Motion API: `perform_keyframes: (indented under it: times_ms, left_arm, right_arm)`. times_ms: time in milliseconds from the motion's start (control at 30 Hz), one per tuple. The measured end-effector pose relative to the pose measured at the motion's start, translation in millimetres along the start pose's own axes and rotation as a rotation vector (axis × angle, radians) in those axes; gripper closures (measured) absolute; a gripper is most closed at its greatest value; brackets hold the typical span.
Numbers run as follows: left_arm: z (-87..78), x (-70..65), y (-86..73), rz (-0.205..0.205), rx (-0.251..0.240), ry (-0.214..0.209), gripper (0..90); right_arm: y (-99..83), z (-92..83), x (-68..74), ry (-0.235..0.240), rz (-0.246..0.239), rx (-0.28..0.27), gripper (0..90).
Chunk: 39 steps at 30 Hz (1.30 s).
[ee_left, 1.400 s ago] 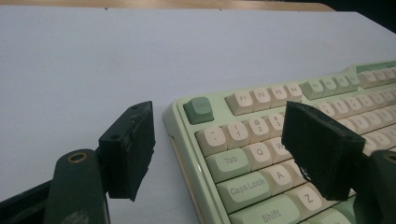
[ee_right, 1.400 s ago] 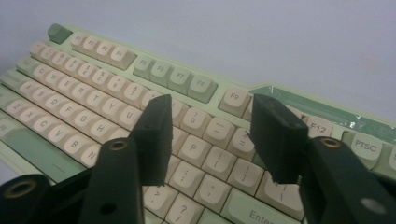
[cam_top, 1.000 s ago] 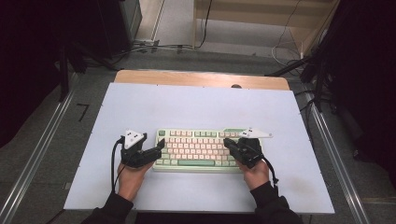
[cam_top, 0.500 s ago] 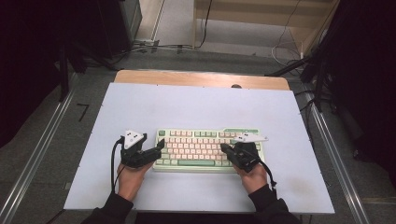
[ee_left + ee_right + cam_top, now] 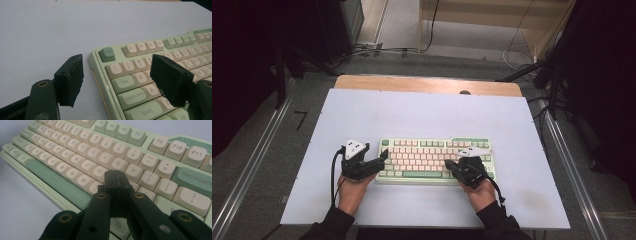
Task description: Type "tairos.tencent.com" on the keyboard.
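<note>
here the green and cream keyboard (image 5: 434, 159) lies flat near the front middle of the white worktop (image 5: 422, 112), its long side facing the person. the right claw (image 5: 115, 178) has its jaws pressed together with nothing between them, tips poised over the keys near the k and l. the left claw (image 5: 117, 77) stands wide apart at the keyboard's left end, one jaw over the bare worktop, the other above the letter keys, gripping nothing.

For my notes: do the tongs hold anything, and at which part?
Nothing is held. Left tongs stand open astride the keyboard's left edge; right tongs are shut above its keys.
</note>
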<state>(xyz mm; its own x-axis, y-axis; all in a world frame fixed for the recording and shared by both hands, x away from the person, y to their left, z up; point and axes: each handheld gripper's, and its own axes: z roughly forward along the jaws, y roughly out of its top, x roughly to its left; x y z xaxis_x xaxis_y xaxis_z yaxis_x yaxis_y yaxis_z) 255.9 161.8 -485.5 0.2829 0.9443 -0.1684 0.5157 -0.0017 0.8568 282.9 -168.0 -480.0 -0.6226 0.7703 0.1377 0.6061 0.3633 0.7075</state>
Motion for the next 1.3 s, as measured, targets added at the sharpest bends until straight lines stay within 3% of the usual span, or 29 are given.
perform_keyframes:
  times_ms: [533, 1067, 1300]
  left_arm:
    - [0.5, -0.3, -0.4, 0.003, 0.002, -0.001, 27.3]
    - [0.1, -0.6, -0.7, 0.004, -0.001, 0.0, 27.4]
    - [0.4, -1.5, -0.8, 0.007, 0.004, -0.007, 27.4]
  right_arm:
    - [-3.6, 2.1, 1.8, 0.007, -0.004, 0.013, 87.3]
    - [-6.3, 2.6, 3.1, 0.008, 0.003, -0.013, 87.2]
    - [-1.0, -10.5, -1.2, 0.02, 0.026, -0.097, 67.7]
